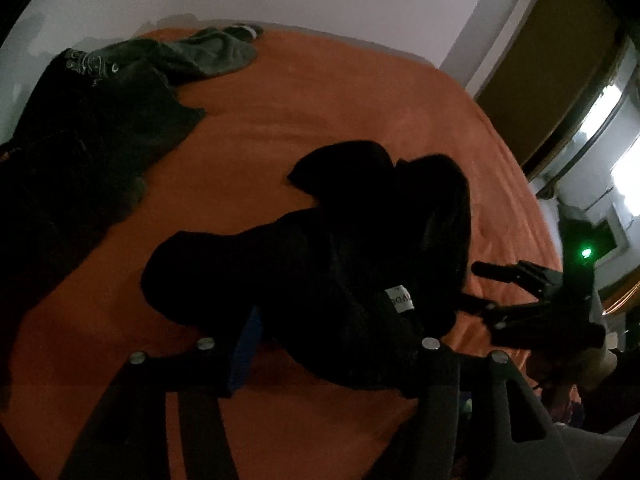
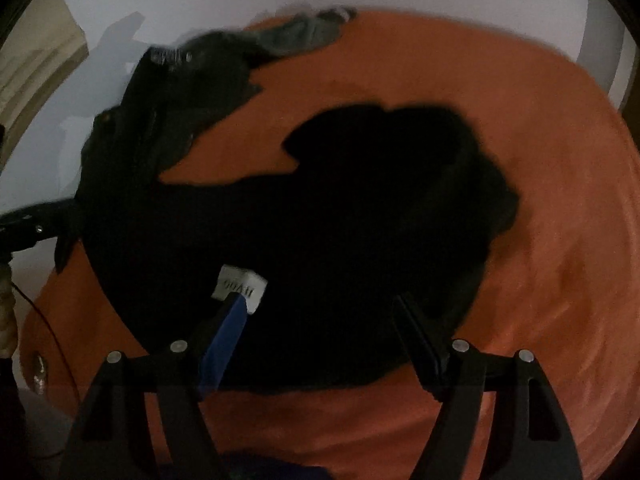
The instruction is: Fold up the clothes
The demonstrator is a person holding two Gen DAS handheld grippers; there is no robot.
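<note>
On the orange bed [image 2: 540, 128], I see the black garment [image 2: 340, 200] bunched, unfolded; both grippers' jaws spread, empty.

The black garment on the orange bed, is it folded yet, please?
Not folded: the black garment lies bunched and uneven on the orange bed, its white label showing.

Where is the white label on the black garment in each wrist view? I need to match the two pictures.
Left wrist view: the white label sits low, right of centre, on the black garment between the left tool's fingers.
Right wrist view: the white label sits low, left of centre, at the tip of the right tool's blue finger.
Shared landmark: the grey-green garment at the far edge of the orange bed cover.
</note>
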